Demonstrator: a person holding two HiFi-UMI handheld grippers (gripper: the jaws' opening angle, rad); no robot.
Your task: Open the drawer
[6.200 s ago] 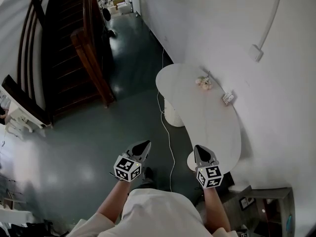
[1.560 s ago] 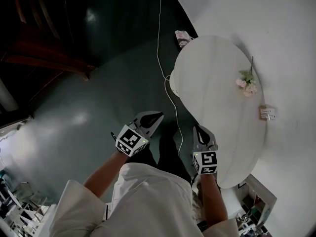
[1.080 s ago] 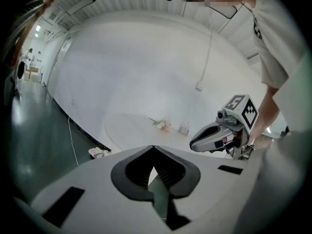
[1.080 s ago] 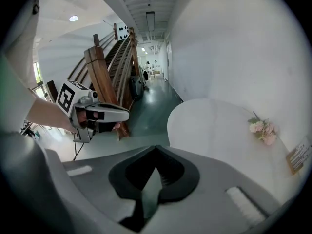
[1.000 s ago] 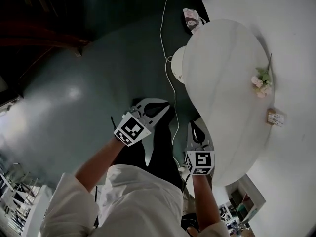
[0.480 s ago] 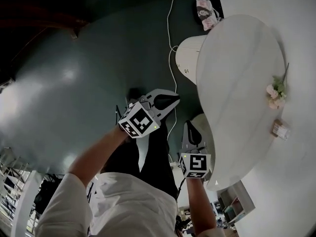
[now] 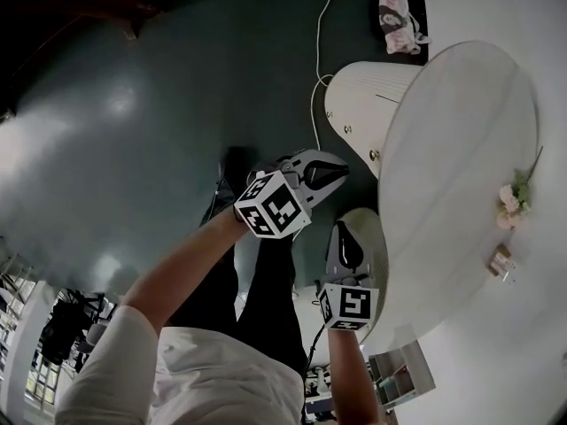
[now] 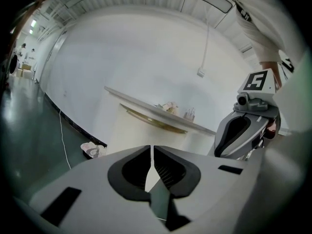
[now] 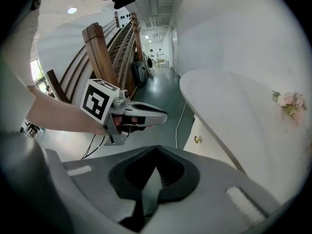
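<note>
Setting: an indoor hallway. Indicators: glossy dark green floor (image 7: 133, 104), white walls (image 9: 234, 28), a wooden staircase (image 9: 105, 45) beside a long corridor (image 9: 161, 57), and a white oval table (image 7: 461, 149) with flowers (image 7: 512, 200).

A pink flower sprig (image 7: 512, 200) lies on the white tabletop (image 7: 461, 140), with a small card stand (image 7: 501, 262) near it. A white cable (image 7: 318, 38) trails across the dark green floor (image 7: 133, 104), and a patterned pouch (image 7: 399, 20) lies at the far right.
</note>
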